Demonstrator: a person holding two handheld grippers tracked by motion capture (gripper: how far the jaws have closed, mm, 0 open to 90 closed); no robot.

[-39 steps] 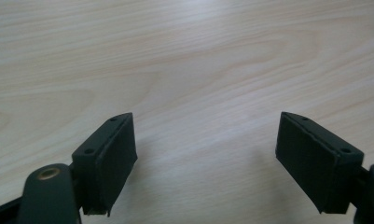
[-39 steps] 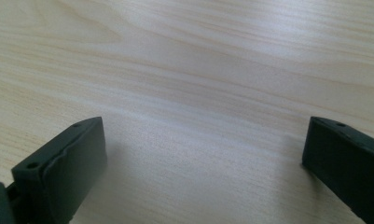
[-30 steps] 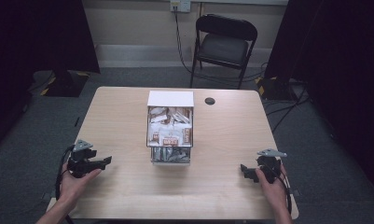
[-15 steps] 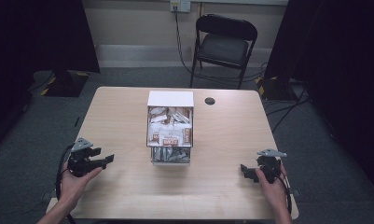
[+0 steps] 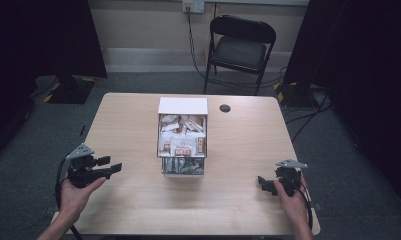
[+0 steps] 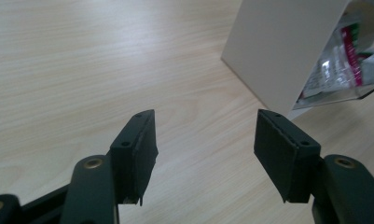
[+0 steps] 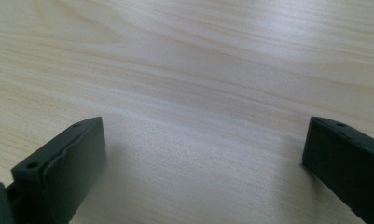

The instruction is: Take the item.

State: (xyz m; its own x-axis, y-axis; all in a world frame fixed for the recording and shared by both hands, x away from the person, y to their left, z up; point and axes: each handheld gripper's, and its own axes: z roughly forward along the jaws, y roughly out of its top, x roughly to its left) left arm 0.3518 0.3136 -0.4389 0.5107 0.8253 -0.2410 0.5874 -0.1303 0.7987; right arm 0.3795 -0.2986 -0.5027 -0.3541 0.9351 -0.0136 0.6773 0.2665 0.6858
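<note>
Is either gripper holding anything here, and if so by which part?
Nothing. The left gripper, jaws just closing, and the right gripper are both open over bare table.

White-topped clear box (image 5: 183, 142) of snack packets (image 5: 182, 144), upright, table centre

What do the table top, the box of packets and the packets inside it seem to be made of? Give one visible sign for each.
Table top: pale wood or wood-look laminate, matt; grain lines run across it.
Box: white opaque panels, perhaps board or plastic, with a clear front, likely plastic, since the contents show through.
Packets: probably plastic or foil film; they crinkle and glint.
</note>
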